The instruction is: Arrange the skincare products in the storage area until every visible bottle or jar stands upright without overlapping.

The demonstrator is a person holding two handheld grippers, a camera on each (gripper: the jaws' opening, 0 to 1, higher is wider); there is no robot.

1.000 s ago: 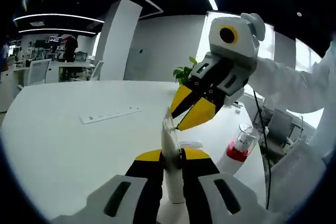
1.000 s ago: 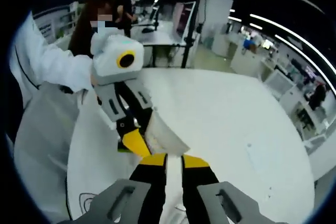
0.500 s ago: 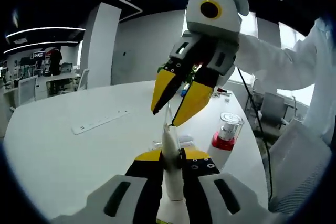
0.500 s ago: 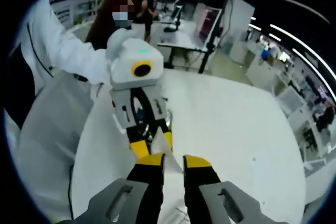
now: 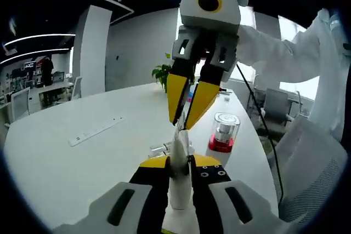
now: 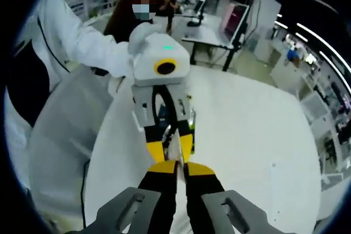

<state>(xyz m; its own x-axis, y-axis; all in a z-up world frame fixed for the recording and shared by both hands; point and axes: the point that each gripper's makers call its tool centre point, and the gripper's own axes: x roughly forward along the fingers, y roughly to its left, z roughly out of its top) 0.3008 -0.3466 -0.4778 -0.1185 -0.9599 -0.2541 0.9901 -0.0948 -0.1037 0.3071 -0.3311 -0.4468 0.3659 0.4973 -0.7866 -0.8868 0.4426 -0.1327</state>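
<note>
In the left gripper view, the left gripper (image 5: 179, 163) clamps a slim white squeeze tube (image 5: 179, 182) at lower centre; the right gripper (image 5: 187, 102), now steeper than before, pinches its flat crimped tip, beside a clear red-based jar (image 5: 223, 132) standing on the glossy white table (image 5: 66, 157). In the right gripper view, the right gripper (image 6: 180, 166) has closed from a gap onto the tube (image 6: 171, 147) at centre, meeting the left gripper (image 6: 169, 143).
</note>
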